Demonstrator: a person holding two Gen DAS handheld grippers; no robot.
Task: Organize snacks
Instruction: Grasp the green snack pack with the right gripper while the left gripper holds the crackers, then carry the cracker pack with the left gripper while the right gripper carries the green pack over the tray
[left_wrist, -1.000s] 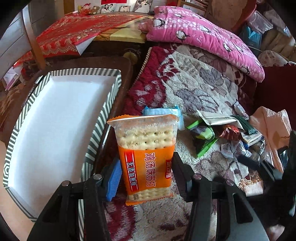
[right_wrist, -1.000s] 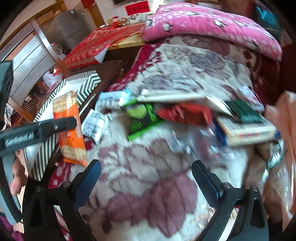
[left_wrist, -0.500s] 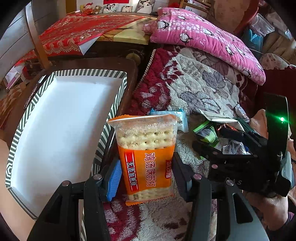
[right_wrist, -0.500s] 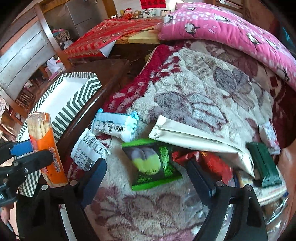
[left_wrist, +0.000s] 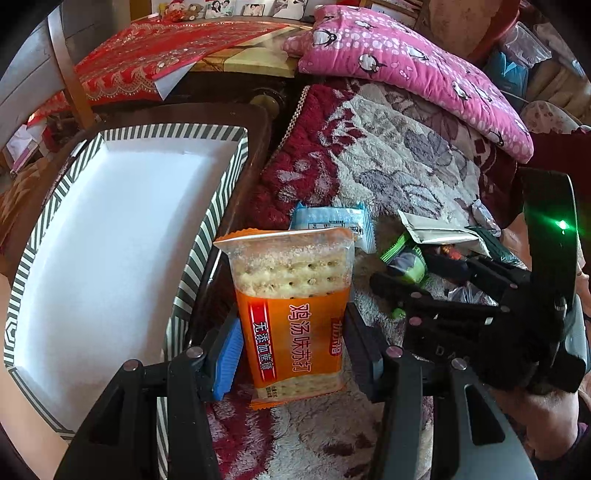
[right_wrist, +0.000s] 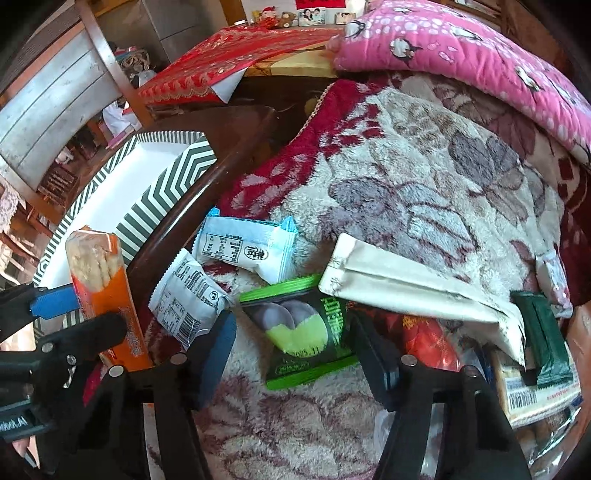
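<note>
Orange cracker pack (left_wrist: 291, 317) clamped upright (lower half) between left jaws.

Soft daylight fills both views, brightest on the white floor of the striped box (left_wrist: 110, 236), which is nearly washed out. Shadows are faint. Fisheye bending curves everything toward the dark round borders. A green lamp beside the pink pillow (left_wrist: 406, 70) flares slightly. Focus is sharp, with no motion blur.
</note>
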